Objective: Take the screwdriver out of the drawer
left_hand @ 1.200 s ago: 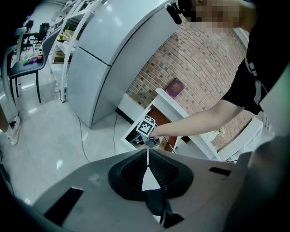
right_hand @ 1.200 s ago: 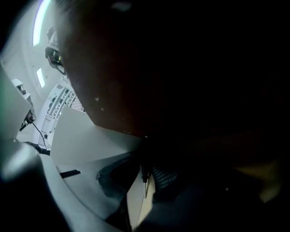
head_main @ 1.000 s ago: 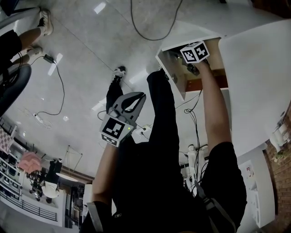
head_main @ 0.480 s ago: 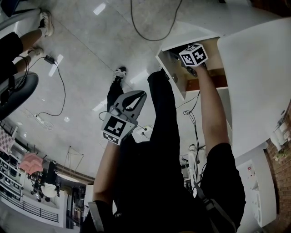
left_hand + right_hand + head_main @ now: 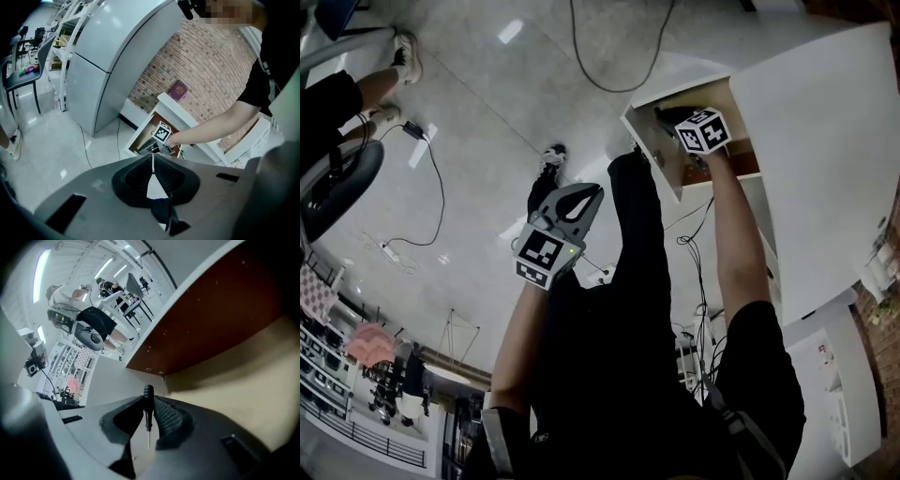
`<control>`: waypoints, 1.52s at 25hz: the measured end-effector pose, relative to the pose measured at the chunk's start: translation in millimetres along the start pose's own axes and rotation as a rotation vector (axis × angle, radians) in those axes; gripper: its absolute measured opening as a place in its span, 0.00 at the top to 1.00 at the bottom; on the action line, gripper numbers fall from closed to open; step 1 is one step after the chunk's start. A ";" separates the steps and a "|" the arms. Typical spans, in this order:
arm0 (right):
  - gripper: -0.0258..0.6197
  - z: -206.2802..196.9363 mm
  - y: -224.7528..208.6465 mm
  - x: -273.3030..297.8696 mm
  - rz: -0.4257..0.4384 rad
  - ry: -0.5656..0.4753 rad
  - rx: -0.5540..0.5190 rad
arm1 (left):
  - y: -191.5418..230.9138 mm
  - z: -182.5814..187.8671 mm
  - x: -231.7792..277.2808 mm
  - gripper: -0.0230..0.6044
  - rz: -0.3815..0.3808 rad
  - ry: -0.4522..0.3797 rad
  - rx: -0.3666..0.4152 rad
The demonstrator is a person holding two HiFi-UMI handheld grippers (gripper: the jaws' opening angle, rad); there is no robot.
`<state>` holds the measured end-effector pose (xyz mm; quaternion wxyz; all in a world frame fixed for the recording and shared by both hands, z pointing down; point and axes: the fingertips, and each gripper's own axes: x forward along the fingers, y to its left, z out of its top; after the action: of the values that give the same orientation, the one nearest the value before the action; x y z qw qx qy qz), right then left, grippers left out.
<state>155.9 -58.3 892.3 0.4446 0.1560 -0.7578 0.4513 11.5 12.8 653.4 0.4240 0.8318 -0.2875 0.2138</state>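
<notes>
1. Your right gripper [image 5: 682, 131] sits at the upper right of the head view. It reaches down into the open drawer [image 5: 652, 152] under the white surface [image 5: 825, 150].
2. In the right gripper view, that gripper [image 5: 149, 405] has its ribbed fingers [image 5: 167, 416] clenched on the screwdriver [image 5: 148, 397], low in the centre of the frame. The black handle points away from the camera. The thin metal shaft runs back toward the camera between the pads.
3. The screwdriver is inside the drawer. The drawer's brown wall [image 5: 225, 310] fills the upper right of that view and its pale floor [image 5: 239, 376] spreads across the right. You cannot tell whether the tool touches that floor or hangs just above it.
4. Your left gripper [image 5: 581, 202] is left of centre in the head view, well apart from the drawer. It is beside your dark trouser leg and above the grey room floor [image 5: 487, 112].
5. In the left gripper view, the left fingers [image 5: 136, 176] are pressed together along a thin seam with nothing between them. Just above them, in the centre, you see the drawer [image 5: 139, 140] and the right gripper's marker cube [image 5: 162, 132].
6. A maroon book [image 5: 177, 90] lies on the surface, against the brick wall [image 5: 201, 61].
7. A cable [image 5: 591, 66] loops across the top of the head view. Another person's legs [image 5: 370, 84] show at the upper left.
</notes>
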 end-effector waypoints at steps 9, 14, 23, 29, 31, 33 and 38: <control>0.77 7.5 26.1 -37.4 -0.034 -0.069 0.034 | -17.6 4.2 -4.1 0.93 -0.049 0.050 0.068; 0.77 3.0 52.0 -44.9 -0.039 -0.091 0.043 | -20.5 0.8 -15.1 0.93 -0.062 0.075 0.102; 0.77 -2.9 88.3 -73.6 -0.063 -0.140 0.069 | -15.5 -11.7 -31.9 0.93 -0.065 0.110 0.151; 0.77 -5.4 117.8 -109.8 -0.095 -0.203 0.088 | -29.6 -5.3 -45.6 0.93 -0.094 0.121 0.215; 0.77 -8.5 128.8 -123.2 -0.105 -0.224 0.097 | -34.3 -1.1 -50.3 0.93 -0.103 0.125 0.234; 0.77 -12.0 137.5 -134.3 -0.118 -0.239 0.100 | -37.6 1.8 -54.4 0.93 -0.111 0.132 0.258; 0.77 -22.6 152.3 -161.5 -0.152 -0.292 0.131 | -50.4 5.3 -63.5 0.93 -0.134 0.161 0.358</control>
<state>160.6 16.5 682.1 0.3515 0.3055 -0.7694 0.4372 -1.8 51.2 583.1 0.3045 0.8913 -0.1541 0.2987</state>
